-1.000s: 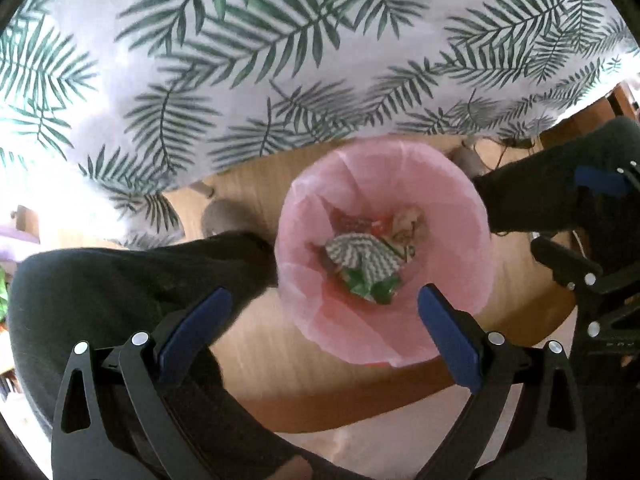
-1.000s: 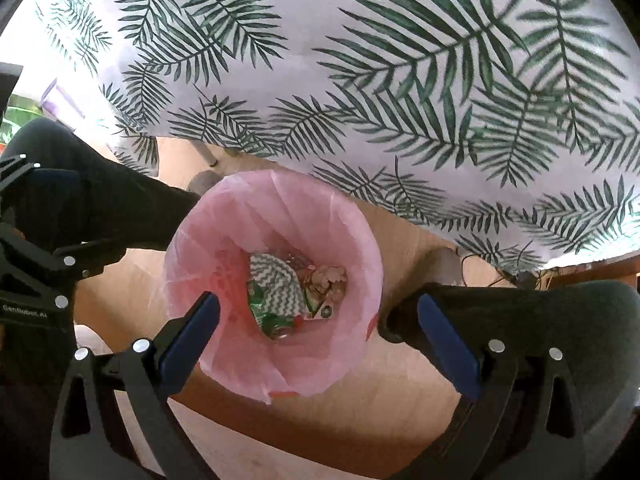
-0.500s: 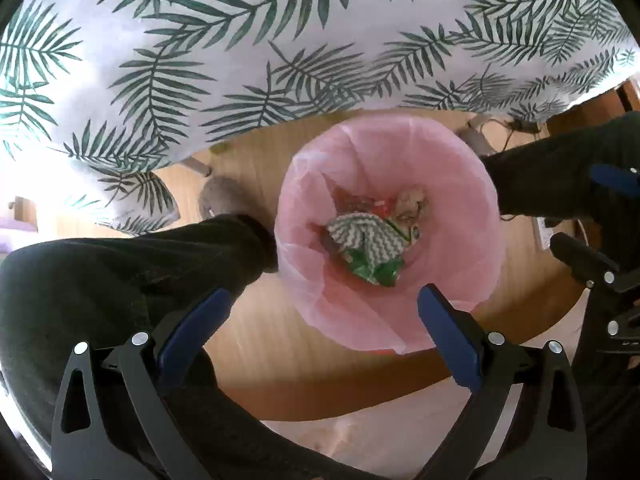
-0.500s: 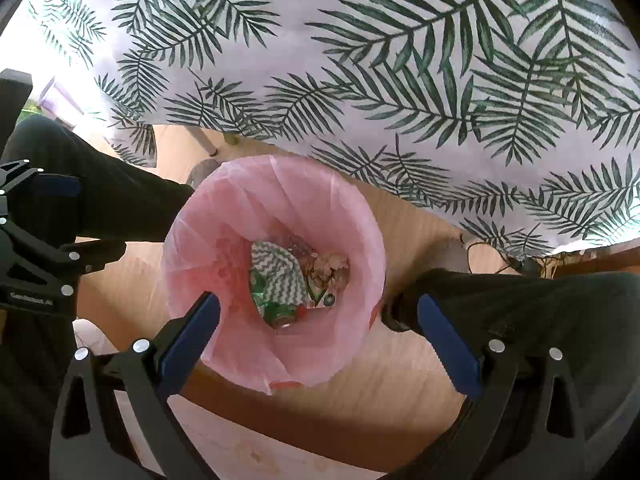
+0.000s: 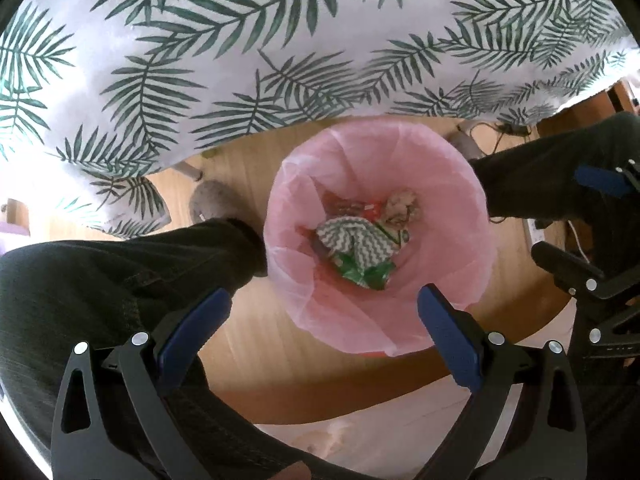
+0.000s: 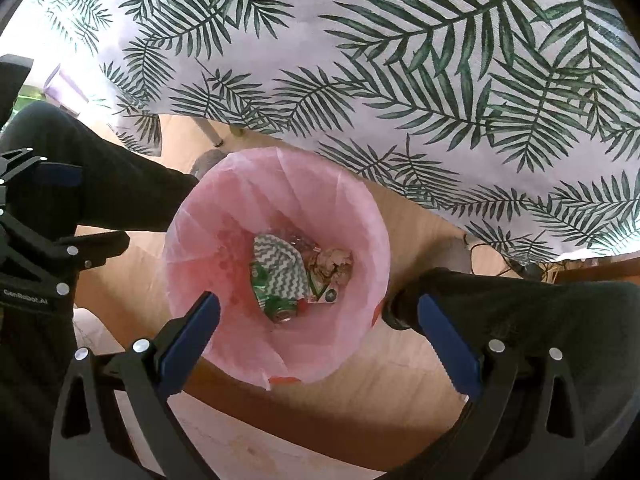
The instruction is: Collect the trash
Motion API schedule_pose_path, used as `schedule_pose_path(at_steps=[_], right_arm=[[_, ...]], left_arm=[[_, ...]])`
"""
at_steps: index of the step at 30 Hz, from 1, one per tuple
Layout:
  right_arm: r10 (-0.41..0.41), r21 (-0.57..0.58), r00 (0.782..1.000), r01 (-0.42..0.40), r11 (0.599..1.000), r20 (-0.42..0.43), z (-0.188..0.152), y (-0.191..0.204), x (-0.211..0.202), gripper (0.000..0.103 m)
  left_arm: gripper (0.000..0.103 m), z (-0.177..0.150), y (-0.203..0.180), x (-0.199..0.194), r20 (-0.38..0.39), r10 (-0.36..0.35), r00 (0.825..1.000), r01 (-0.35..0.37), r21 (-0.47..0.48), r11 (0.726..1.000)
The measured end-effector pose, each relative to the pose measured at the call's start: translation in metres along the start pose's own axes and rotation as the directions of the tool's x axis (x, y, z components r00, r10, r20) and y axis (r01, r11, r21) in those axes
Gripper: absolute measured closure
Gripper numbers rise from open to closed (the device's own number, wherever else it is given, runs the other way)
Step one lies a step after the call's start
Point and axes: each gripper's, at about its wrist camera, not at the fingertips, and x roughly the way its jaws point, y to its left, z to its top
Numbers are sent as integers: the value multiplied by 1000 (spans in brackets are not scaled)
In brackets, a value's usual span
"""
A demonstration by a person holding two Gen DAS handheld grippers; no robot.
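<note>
A bin lined with a pink bag stands on the wooden floor below both grippers; it also shows in the right wrist view. Inside lie a grey zigzag cloth, a crushed green can, crumpled paper and other wrappers. My left gripper is open and empty above the bin's near rim. My right gripper is open and empty above the bin.
A table under a white cloth with green palm leaves overhangs the bin's far side. The person's dark-trousered legs flank the bin, one on each side. A table leg and cables are on the floor.
Both grippers have risen slightly and drawn back from the table; the bin sits lower and farther in each view. Both stay open and empty.
</note>
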Motion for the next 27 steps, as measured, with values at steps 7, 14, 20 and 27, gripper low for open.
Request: schedule_pose_path(at_steps=[7,14,20,27], right_arm=[[22,-5,1000,-22,1000,-1,0,2,0,5],[20,-2,1000,-20,1000,-12,-1,1,2,5],[20,-3,1000,-20,1000,-15,-2,1,3,5],[21,-4,1000,-21,1000,-17,-2,1,4,5]], left_arm=[[6,0,-4,0,1,5,1000,-6,18,1000],[6,-1,-5,1,-1,5,1000,-5,26,1000],[6,-2,-5,1,-4,7,1000,-7,28,1000],[6,-2,-6,2,-5,7,1000,-7,30,1000]])
